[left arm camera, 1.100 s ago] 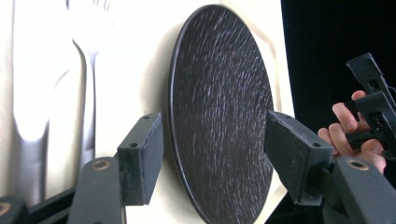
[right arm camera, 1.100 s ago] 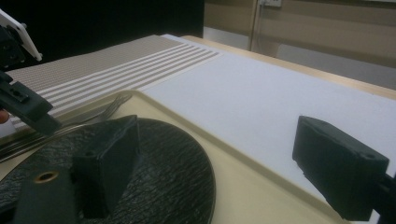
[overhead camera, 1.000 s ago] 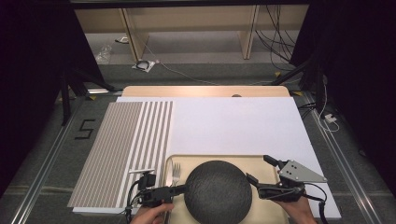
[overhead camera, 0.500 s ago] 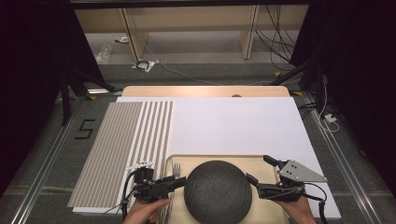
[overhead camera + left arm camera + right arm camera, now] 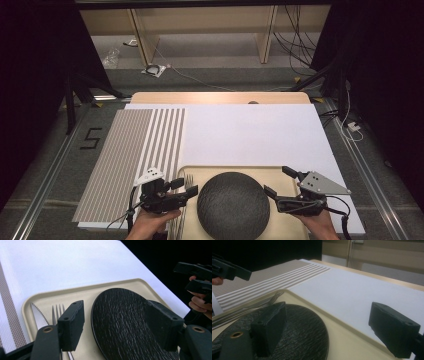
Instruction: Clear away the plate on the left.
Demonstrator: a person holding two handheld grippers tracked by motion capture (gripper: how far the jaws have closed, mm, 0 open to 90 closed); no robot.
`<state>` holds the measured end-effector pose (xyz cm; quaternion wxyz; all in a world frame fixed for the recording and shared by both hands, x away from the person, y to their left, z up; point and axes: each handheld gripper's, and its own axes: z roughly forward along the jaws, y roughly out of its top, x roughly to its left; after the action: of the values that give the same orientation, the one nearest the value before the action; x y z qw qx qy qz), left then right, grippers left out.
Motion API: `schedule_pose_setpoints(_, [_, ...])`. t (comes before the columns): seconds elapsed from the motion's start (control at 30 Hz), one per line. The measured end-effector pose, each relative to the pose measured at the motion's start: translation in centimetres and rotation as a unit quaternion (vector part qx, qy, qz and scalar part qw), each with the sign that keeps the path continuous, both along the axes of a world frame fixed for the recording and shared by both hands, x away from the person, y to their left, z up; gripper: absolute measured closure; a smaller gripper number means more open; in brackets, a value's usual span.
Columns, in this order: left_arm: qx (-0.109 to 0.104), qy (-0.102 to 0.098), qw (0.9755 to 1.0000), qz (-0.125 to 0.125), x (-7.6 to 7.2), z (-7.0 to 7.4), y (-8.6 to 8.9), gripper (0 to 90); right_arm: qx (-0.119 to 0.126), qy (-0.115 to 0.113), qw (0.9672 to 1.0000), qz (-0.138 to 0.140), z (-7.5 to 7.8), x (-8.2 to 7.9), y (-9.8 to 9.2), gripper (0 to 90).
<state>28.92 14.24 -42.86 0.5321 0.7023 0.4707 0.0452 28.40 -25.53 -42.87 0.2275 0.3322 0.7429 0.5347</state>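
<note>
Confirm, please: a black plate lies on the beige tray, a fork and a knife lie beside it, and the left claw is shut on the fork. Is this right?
Not quite. The left claw is open and holds nothing; the left gripper view shows the fork lying free on the tray. The black plate and the knife are as you say.

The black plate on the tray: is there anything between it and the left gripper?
Nothing visible does. The left gripper hangs open over the black plate's left rim; the fork and knife lie aside on the tray.
</note>
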Motion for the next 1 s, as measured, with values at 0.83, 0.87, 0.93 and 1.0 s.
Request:
schedule_pose_setpoints(0.83, [0.039,-0.122,0.9915,-0.020,-0.4,0.5,1.5,23.9,0.002,0.001,1.0000,0.000,0.0,-0.1,0.0,16.0])
schedule_pose_setpoints(0.87, [0.042,-0.127,0.9908,-0.020,-0.4,0.5,1.5,22.9,0.002,0.002,1.0000,0.000,0.0,-0.1,0.0,16.0])
schedule_pose_setpoints(0.93, [0.041,-0.132,0.9902,-0.020,-0.4,0.4,1.7,22.5,0.003,0.001,1.0000,0.000,0.0,-0.1,0.0,16.0])
schedule_pose_setpoints(1.0, [0.041,-0.136,0.9897,-0.019,-0.5,0.4,1.8,22.1,0.002,0.001,1.0000,0.000,0.0,-0.1,0.0,16.0])
